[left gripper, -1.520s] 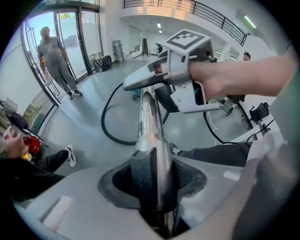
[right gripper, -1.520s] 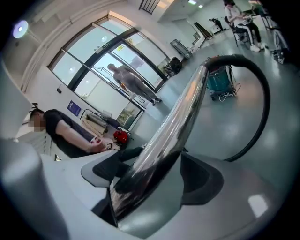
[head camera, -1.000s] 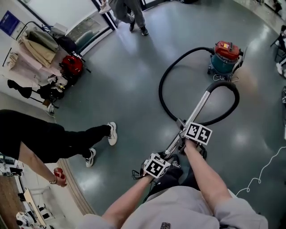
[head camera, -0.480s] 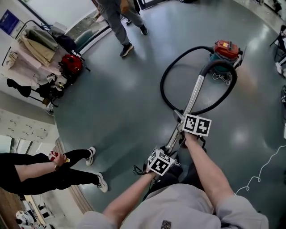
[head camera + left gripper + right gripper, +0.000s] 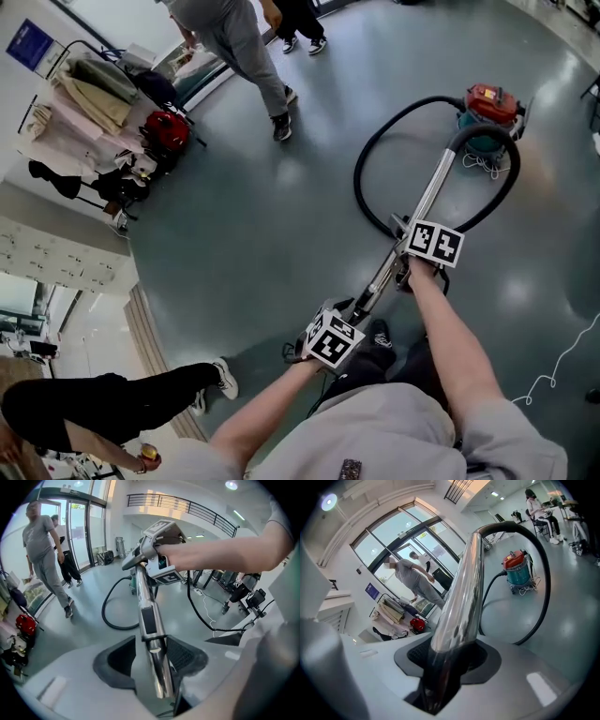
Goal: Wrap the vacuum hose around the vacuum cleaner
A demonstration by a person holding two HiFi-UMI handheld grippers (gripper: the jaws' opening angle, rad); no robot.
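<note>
The chrome wand (image 5: 424, 208) is running between both pairs of jaws. The right gripper (image 5: 409, 262) is clenching it partway up, and in the right gripper view its pads are pressing on either side of the tube (image 5: 461, 592). The left gripper (image 5: 354, 314) is grasping the wand's lower stretch (image 5: 147, 616), with the tube lying against 1 pad and the other close beside it.

The black hose (image 5: 359, 173) is arching off the wand's far end and looping across the floor to the red-topped vacuum cleaner (image 5: 492, 108), which is standing well apart from both grippers.

The left gripper's marker cube is covering the wand's bottom end in the head view, and the hose arc is crossing the cleaner's body. 2 passers-by (image 5: 234, 42) are being cut off by the top edge.

The print on a blue wall sign (image 5: 28, 42) is showing too small to read.
</note>
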